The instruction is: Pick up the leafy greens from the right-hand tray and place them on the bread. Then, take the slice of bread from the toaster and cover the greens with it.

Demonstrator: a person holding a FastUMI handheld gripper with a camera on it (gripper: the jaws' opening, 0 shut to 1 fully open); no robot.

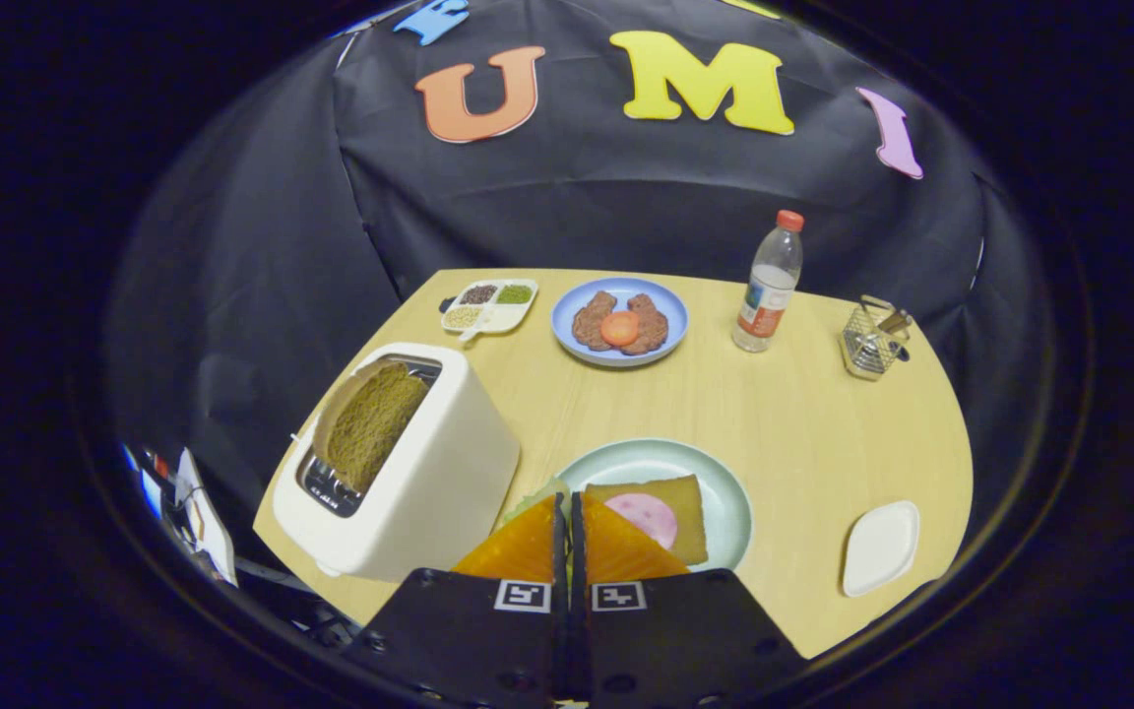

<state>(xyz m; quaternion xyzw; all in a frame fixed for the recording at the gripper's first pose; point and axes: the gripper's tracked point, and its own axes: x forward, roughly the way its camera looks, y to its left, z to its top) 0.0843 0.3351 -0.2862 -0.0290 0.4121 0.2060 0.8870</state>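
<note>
Hovering over the pale green plate (724, 483), gripper (567, 512) had fingers pressed together, a sliver of leafy greens (531, 500) showing beside them; whether pinched, unclear. Bread (680, 497) with a pink slice (648, 516) lay on that plate. Toaster (409, 473), holding a bread slice (370, 423), stood just beside. White tray (880, 547) sat near the table edge (951, 463), open tabletop between.

Two plates (724, 492) (567, 325), one toaster (429, 473), one bottle (769, 286), two trays (880, 547) (488, 307).
</note>
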